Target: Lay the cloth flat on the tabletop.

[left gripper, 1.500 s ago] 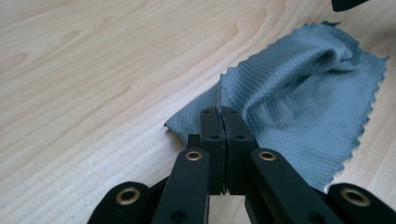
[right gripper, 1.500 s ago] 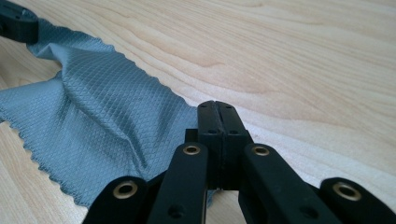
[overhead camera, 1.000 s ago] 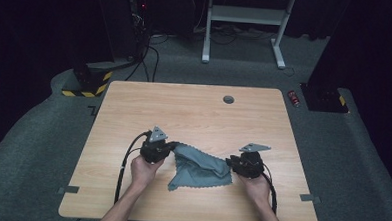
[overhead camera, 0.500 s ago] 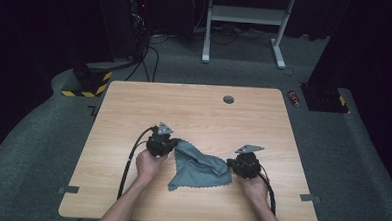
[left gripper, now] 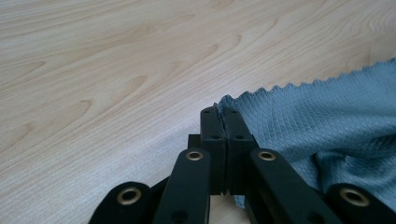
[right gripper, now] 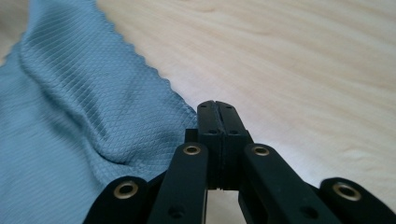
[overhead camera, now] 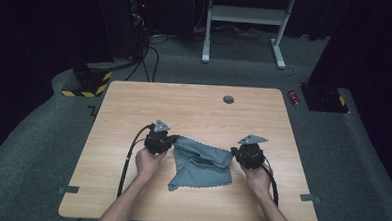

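A blue-grey cloth (overhead camera: 201, 165) with a scalloped edge lies rumpled on the wooden table (overhead camera: 194, 108), strung between both grippers. In the high view my left gripper (overhead camera: 174, 139) is at the cloth's far left corner and my right gripper (overhead camera: 233, 153) at its far right corner. Seen from the left gripper view, the left gripper (left gripper: 225, 114) is shut, with the cloth's corner (left gripper: 327, 116) pinched at its tips. The right gripper (right gripper: 218, 106) is likewise shut, and the cloth's edge (right gripper: 93, 102) runs into its jaws from the left.
A dark round grommet (overhead camera: 228, 99) is set into the table near its far edge. Bare wood lies beyond and to both sides of the cloth. A red object (overhead camera: 295, 97) lies on the floor past the far right corner.
Both grippers have moved a little away from the person, carrying the cloth's far corners with them. The cloth's far edge is now pulled straighter between them.
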`<move>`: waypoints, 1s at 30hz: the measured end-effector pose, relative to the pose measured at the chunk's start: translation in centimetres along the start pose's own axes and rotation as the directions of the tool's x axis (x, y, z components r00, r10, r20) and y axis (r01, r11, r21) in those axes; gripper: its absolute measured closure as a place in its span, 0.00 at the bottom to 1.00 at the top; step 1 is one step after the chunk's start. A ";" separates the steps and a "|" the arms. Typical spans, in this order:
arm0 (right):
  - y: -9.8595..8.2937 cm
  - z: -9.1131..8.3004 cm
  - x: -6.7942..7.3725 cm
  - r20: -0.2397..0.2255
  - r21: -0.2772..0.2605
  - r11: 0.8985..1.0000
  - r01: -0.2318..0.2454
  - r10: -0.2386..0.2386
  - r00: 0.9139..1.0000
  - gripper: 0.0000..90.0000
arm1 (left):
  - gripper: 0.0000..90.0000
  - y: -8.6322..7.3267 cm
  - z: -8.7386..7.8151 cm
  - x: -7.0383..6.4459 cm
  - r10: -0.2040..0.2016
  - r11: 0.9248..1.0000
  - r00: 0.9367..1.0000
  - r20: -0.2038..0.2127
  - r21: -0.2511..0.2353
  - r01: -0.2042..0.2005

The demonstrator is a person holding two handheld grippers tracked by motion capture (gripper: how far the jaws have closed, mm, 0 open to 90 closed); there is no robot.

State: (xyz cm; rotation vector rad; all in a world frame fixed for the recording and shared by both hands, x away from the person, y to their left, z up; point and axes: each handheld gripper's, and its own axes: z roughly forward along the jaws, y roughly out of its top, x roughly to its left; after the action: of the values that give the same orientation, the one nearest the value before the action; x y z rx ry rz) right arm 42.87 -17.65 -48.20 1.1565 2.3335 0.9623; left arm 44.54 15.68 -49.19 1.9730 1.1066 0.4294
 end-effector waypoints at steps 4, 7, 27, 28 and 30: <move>1.9 1.3 -0.8 0.068 0.025 1.000 0.009 -0.011 0.998 1.00 | 0.99 0.2 0.7 0.4 -0.008 1.000 1.000 -0.011 0.016 0.009; 3.3 2.7 -1.1 0.104 0.056 0.998 0.004 -0.010 0.995 1.00 | 0.99 0.7 1.2 0.6 0.005 1.000 1.000 -0.030 0.029 -0.004; 3.4 6.0 -2.8 0.092 0.051 0.990 -0.135 0.130 0.987 0.80 | 0.63 0.9 2.2 1.1 -0.005 0.996 0.993 -0.117 0.084 0.015; 3.3 5.5 -2.8 0.077 0.037 0.991 -0.132 0.129 0.989 0.79 | 0.63 0.7 1.8 1.0 -0.008 0.997 0.993 -0.116 0.076 0.017; 3.0 4.7 -2.5 0.055 0.019 0.992 -0.121 0.120 0.991 0.79 | 0.57 0.1 0.9 0.6 -0.014 0.998 0.994 -0.110 0.066 0.021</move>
State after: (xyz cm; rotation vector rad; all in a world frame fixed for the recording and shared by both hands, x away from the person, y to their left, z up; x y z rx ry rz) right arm 48.77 -16.36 -49.33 1.3286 2.2601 0.9357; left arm 45.48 15.73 -49.72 2.0168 1.2202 0.5019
